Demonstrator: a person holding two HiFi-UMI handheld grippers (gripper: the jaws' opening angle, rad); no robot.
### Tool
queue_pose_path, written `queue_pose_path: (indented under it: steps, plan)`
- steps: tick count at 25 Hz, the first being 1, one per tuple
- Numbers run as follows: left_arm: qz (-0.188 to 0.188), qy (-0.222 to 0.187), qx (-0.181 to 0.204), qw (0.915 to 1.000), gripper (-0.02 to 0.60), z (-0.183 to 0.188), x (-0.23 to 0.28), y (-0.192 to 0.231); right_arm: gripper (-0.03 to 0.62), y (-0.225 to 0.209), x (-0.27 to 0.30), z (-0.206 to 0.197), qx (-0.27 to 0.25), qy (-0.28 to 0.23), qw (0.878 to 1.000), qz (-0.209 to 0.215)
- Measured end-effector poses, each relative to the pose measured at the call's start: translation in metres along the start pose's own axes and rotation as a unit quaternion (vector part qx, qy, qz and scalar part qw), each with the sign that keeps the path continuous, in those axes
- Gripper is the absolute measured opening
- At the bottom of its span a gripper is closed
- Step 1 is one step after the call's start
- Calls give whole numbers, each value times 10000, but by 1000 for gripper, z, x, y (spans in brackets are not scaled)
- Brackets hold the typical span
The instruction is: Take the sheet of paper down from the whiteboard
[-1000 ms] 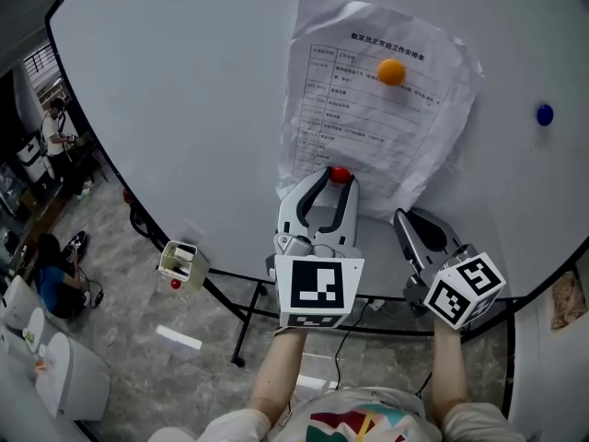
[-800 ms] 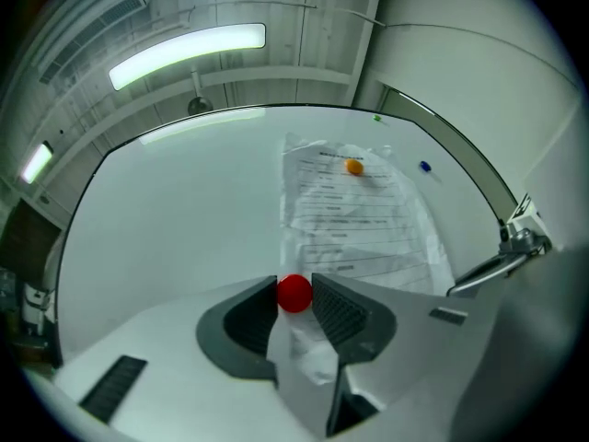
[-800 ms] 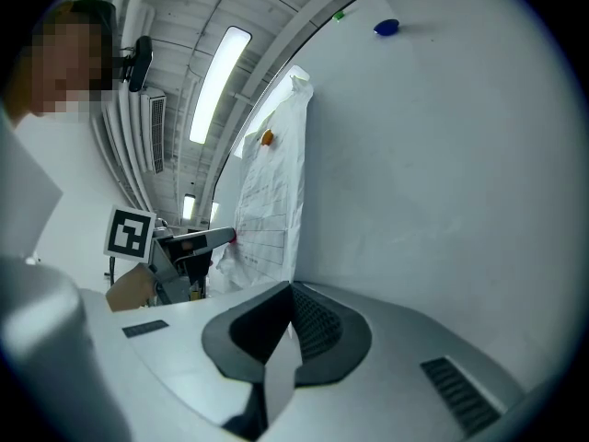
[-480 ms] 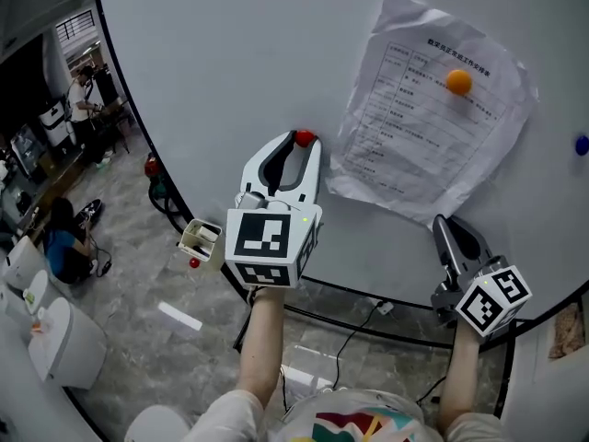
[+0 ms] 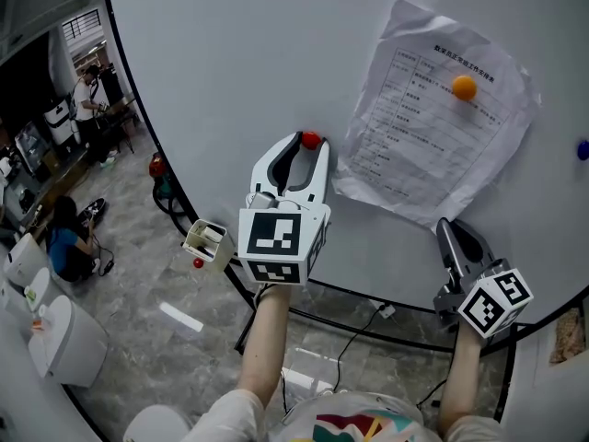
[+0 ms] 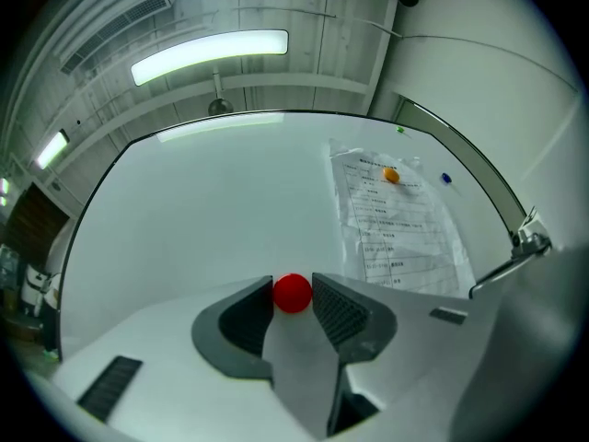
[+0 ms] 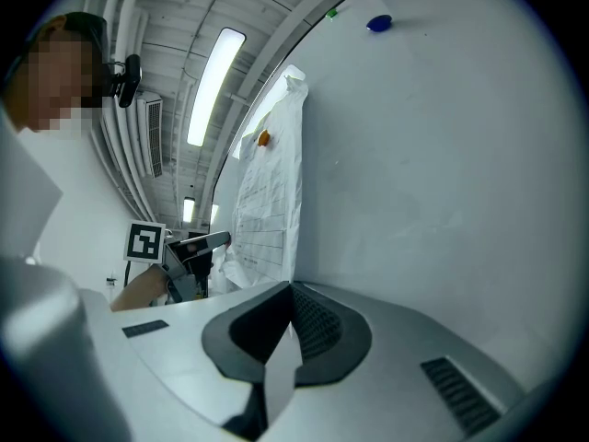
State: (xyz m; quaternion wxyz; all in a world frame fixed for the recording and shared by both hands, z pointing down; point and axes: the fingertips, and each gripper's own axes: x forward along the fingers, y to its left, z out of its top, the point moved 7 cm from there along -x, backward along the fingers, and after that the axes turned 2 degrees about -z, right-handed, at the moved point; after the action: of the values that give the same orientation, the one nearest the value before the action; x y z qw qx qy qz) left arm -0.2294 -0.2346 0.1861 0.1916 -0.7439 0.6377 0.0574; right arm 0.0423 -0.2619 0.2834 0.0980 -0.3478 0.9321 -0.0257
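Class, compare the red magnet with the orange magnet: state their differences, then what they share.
The red magnet is red, the orange magnet orange. The red magnet is off the sheet of paper, to its left; the orange magnet sits on the sheet near its top. The red magnet is pinched in the left gripper; the orange magnet is untouched, pinning the sheet to the whiteboard. Both are small and round.

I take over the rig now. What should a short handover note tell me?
Left gripper: shut on the red magnet, left of the sheet of paper.
Right gripper: shut, empty, below the sheet's lower edge.
Sheet: on the whiteboard, pinned by the orange magnet near its top.
Done: red magnet is off the sheet.
Remaining: remove the orange magnet, take the sheet down.
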Motion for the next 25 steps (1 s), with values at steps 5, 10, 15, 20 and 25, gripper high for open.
queue_pose_path:
  steps: [5, 10, 15, 20, 25]
  plan:
    - [-46, -128, -159, 9998, 168, -1, -1, 0, 14, 0, 0, 0, -22, 25, 10000, 18]
    - [-60, -168, -152, 9997, 259, -1, 1, -9, 14, -1, 0, 1, -17, 28, 10000, 19]
    - [421, -365, 254, 9981, 262, 13, 0, -7, 14, -1, 1, 1, -29, 36, 10000, 10]
    - [-64, -1065, 722, 9917, 262, 61, 5, -53, 14, -1, -2, 2, -158, 118, 9998, -88]
    - [-550, -1015, 1478, 9823, 262, 105, 20, -115, 14, 0, 0, 1, -112, 193, 9997, -110]
